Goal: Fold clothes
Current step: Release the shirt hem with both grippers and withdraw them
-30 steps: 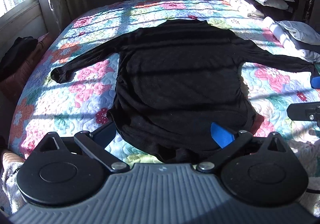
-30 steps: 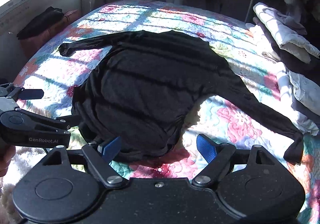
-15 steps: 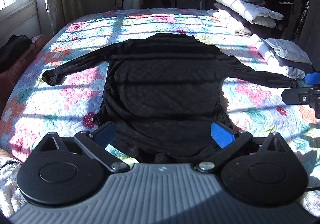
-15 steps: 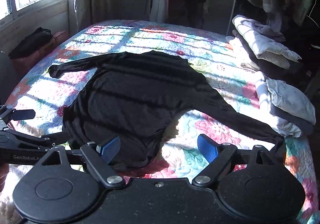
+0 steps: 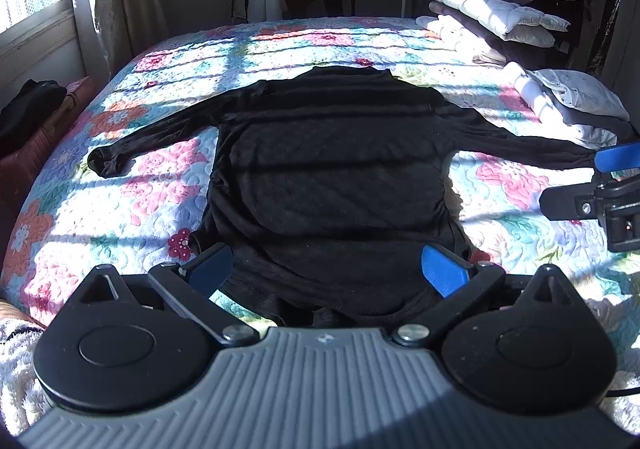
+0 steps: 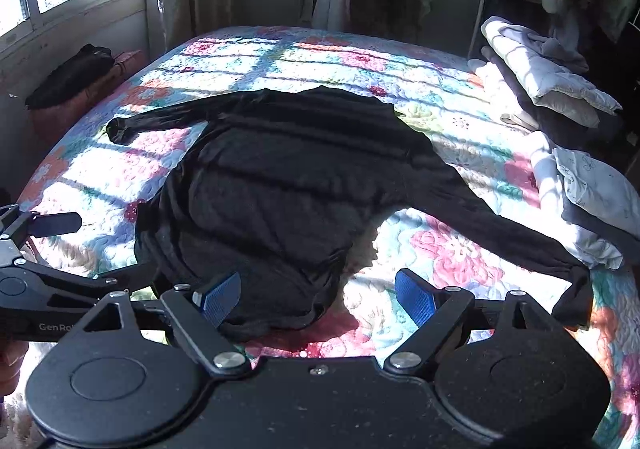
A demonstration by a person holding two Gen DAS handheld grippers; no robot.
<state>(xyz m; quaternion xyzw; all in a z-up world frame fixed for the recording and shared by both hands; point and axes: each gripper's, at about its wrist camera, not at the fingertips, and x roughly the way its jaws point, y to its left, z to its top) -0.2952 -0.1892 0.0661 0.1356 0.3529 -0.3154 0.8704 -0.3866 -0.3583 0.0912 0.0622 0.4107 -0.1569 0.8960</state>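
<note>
Lying flat on the floral quilt (image 5: 132, 185), a black long-sleeved top (image 5: 332, 177) had both sleeves spread outward, its neck toward the far end of the bed and its hem bunched at the near edge. The left gripper (image 5: 326, 269) hovered level just above that hem, pointing along the garment's length, its blue-padded jaws spread wide with nothing between them; one blue pad (image 5: 442, 269) stood over the hem's right corner. The right gripper (image 6: 318, 297) was held at a similar low height further to the right, angled across the top toward the left sleeve cuff (image 6: 118, 129), jaws likewise wide and empty, its left pad over the hem and its right pad over bare quilt. The right sleeve (image 6: 500, 229) ran diagonally to the bed's right side, its cuff drooping by the edge. Each gripper showed at the margin of the other's view, side by side and near one another. Stacks of folded laundry (image 5: 568, 105) sat along the quilt's right side.
</note>
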